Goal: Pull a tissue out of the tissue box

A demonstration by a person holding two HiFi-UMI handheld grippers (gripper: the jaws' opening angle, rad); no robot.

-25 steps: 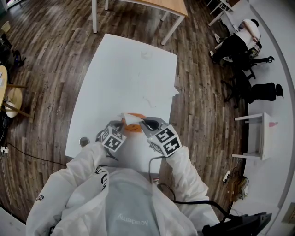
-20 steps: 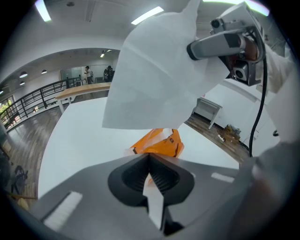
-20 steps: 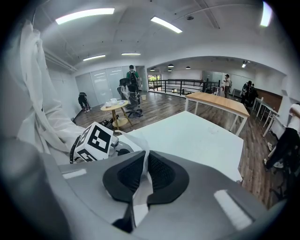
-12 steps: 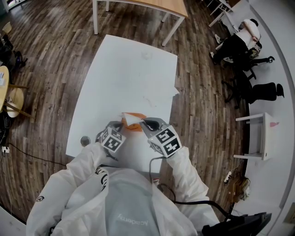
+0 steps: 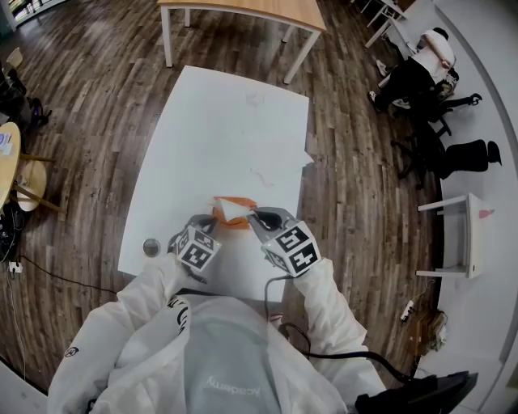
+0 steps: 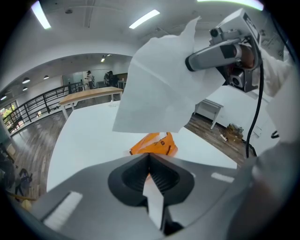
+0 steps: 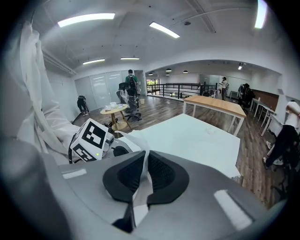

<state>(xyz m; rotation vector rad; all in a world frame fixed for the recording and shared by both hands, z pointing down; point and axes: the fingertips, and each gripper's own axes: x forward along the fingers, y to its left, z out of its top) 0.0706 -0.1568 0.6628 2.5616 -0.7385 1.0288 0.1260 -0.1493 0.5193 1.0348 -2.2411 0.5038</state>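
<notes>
Nearest me: L gripper [image 6: 149, 164] is clamped tight on a thin white strip [image 6: 153, 199], prob. the end flap of the tissue pack [image 6: 154, 144], but I can't say for sure. The orange pack lies flat on the white table [image 5: 218, 121], right at that gripper's tips. R gripper [image 7: 142, 161] is clenched too, w/ a fold of the tissue [image 6: 159, 89] running thru its pads and out the back. In the left gripper view the sheet hangs from the R tips, up above the pack. Its lower edge comes down to about the slot, and I can't tell if it's free of it.

Handling, my read: tissue is v. light, limp and tears easily, so it'll drape and drag, not hold shape. Best hold is a bunched fold near the top, as R has it, not a single-ply corner. Pack is soft and light and prob. slides or lifts w/ the sheet unless pinned at its end.

Farther off: a wooden table [image 5: 243, 6] across the floor.
</notes>
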